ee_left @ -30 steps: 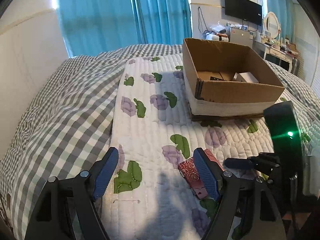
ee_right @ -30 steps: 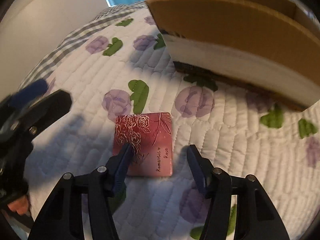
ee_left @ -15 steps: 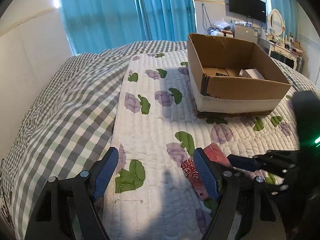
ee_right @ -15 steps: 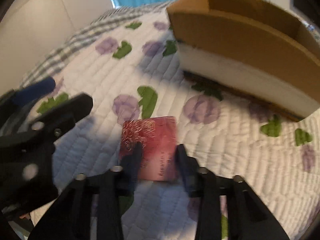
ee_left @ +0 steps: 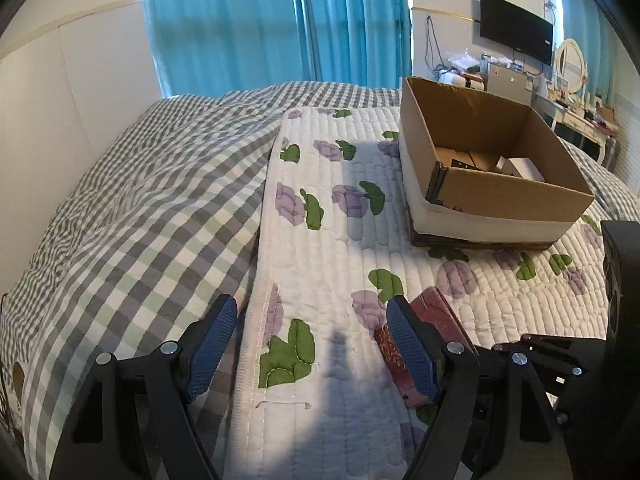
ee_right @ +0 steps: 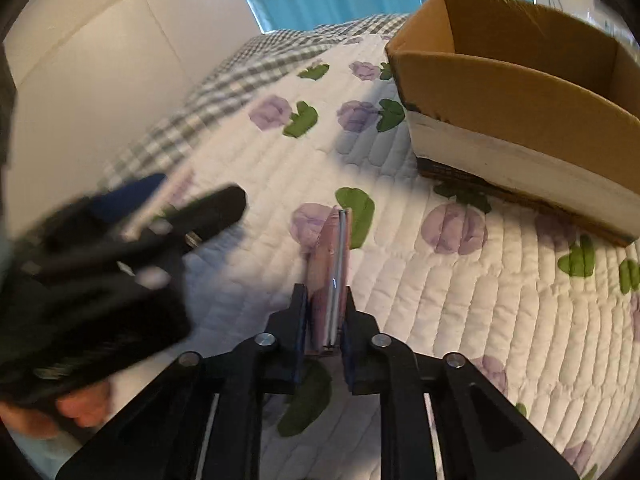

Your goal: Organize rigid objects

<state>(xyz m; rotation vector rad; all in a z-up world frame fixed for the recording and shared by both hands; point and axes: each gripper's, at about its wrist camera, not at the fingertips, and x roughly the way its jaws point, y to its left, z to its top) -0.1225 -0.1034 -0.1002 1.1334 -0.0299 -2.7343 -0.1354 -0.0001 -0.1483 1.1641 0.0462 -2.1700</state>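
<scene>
Clamped edge-on between right gripper (ee_right: pixel 325 322) jaws: red tin (ee_right: pixel 331 276). Left gripper (ee_left: pixel 310 344) spread wide, holding nothing, above floral quilt (ee_left: pixel 320 240); cardboard box (ee_left: pixel 480 168) beyond.

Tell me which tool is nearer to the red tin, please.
Right. The right tool is shut on the red tin, holding it edge-up between its fingers. The left tool is open, with the tin just beyond its right finger, not between the fingers.

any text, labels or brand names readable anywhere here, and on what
None can be read.
Red tin, held edge-on in the right claw: its faces are turned away, no lettering shows.
Dark strip at the base of the cardboard box: possibly print, too blurred.
Items inside the box: too small.
</scene>
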